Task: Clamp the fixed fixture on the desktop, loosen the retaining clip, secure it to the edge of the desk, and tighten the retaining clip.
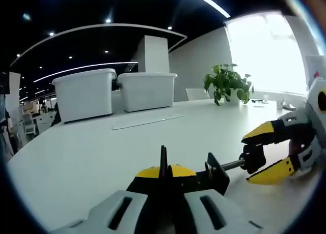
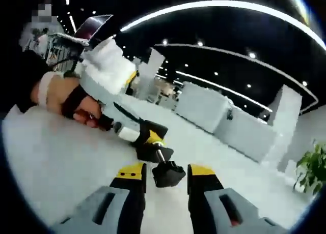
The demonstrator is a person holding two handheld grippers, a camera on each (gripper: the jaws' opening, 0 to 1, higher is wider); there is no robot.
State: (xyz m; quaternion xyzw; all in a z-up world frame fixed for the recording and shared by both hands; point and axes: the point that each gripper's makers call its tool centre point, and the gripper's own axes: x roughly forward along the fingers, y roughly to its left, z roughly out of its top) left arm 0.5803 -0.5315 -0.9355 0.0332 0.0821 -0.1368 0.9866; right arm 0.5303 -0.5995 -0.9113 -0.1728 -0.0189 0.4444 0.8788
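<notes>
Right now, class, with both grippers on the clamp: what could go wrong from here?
1. The right gripper has its jaws around the screw knob, seemingly without pinching; it may slip when turning.
2. The left gripper pinches the clamp by a narrow part, so twisting the knob could rotate it.
3. The clamp sits on the open table, not its edge.

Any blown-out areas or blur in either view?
Left gripper view: the window is blown out to white and the left tool is sharp on the clamp. Right gripper view: softer all over, the person's hand and the bins smeared; ceiling light strip glares.
</notes>
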